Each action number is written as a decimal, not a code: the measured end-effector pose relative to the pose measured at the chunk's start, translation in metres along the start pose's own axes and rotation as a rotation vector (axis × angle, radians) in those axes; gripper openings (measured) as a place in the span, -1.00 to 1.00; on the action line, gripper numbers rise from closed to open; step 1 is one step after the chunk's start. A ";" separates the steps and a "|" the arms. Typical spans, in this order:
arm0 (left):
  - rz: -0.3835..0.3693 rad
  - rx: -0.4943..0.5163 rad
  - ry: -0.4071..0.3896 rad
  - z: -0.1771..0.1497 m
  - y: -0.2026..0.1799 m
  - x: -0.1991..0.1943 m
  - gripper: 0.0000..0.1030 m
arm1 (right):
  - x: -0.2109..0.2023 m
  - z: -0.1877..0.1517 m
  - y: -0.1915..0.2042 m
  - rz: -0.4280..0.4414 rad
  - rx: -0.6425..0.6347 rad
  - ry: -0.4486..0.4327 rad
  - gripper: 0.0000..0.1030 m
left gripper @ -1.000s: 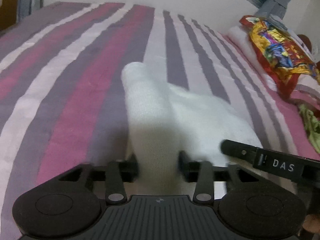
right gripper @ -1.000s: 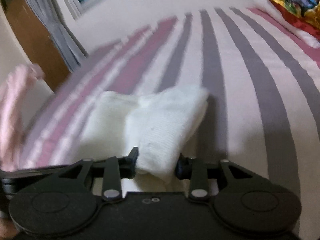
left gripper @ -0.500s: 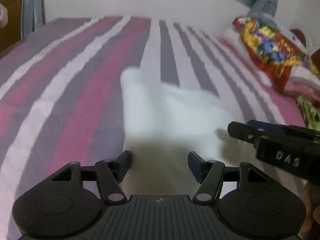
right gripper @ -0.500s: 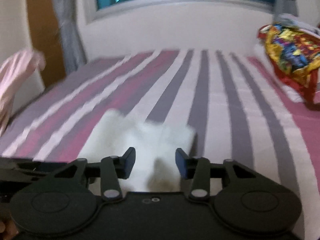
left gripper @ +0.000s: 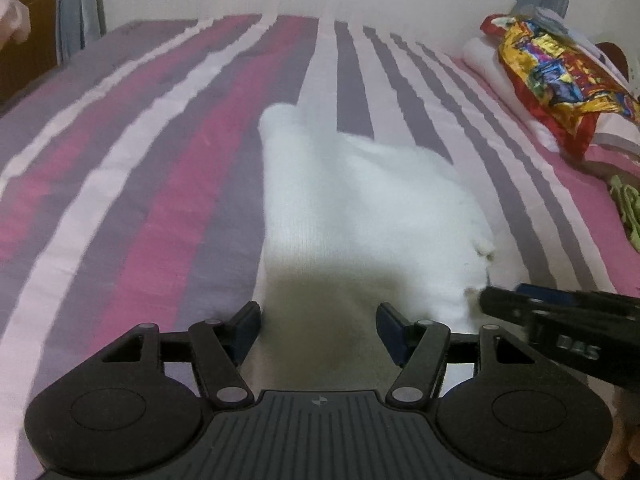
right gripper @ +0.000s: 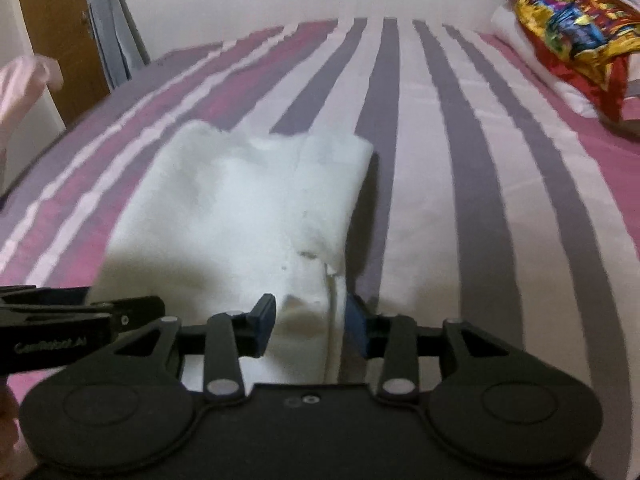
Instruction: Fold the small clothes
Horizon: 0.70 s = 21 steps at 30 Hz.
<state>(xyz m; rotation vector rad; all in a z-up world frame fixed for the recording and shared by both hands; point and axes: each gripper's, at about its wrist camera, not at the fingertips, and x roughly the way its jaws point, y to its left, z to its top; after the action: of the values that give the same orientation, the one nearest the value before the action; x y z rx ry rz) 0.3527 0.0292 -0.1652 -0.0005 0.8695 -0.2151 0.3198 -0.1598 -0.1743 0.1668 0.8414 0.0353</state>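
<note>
The left gripper (left gripper: 318, 330) has its jaws apart and holds nothing; the white cloth (left gripper: 360, 200) lies flat on the striped bed (left gripper: 160, 160) just in front of it and between its fingers. The right gripper (right gripper: 311, 326) also stands apart, with the cloth's near edge lying loose between its fingers (right gripper: 264, 322). To fold well, each gripper should pinch one near corner, lift together, and lay it evenly over the far edge. No boxes or baskets show here.
</note>
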 end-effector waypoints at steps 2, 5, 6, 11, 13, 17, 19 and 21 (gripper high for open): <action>0.005 0.012 -0.016 0.000 -0.002 -0.017 0.38 | -0.017 -0.003 -0.007 0.016 0.024 -0.027 -0.17; 0.031 0.033 -0.061 -0.001 -0.010 -0.046 0.68 | -0.044 -0.008 -0.009 0.026 0.043 -0.056 0.06; 0.023 0.049 -0.085 -0.003 -0.015 -0.059 0.69 | -0.054 -0.011 -0.010 0.028 0.050 -0.068 0.11; 0.035 0.076 -0.131 -0.009 -0.028 -0.110 1.00 | -0.100 -0.024 -0.012 0.043 0.073 -0.100 0.35; 0.041 0.082 -0.143 -0.014 -0.033 -0.131 1.00 | -0.121 -0.032 -0.012 0.056 0.074 -0.115 0.37; 0.066 0.060 -0.108 -0.025 -0.038 -0.168 1.00 | -0.163 -0.045 -0.009 0.041 0.053 -0.148 0.60; 0.093 0.031 -0.103 -0.034 -0.039 -0.186 1.00 | -0.185 -0.052 -0.008 0.045 0.045 -0.159 0.67; 0.140 0.024 -0.120 -0.042 -0.041 -0.203 1.00 | -0.206 -0.060 -0.004 0.044 0.039 -0.173 0.79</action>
<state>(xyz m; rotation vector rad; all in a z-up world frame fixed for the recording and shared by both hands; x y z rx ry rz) 0.1859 0.0309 -0.0350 0.0687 0.7446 -0.0934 0.1380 -0.1757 -0.0621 0.2219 0.6663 0.0449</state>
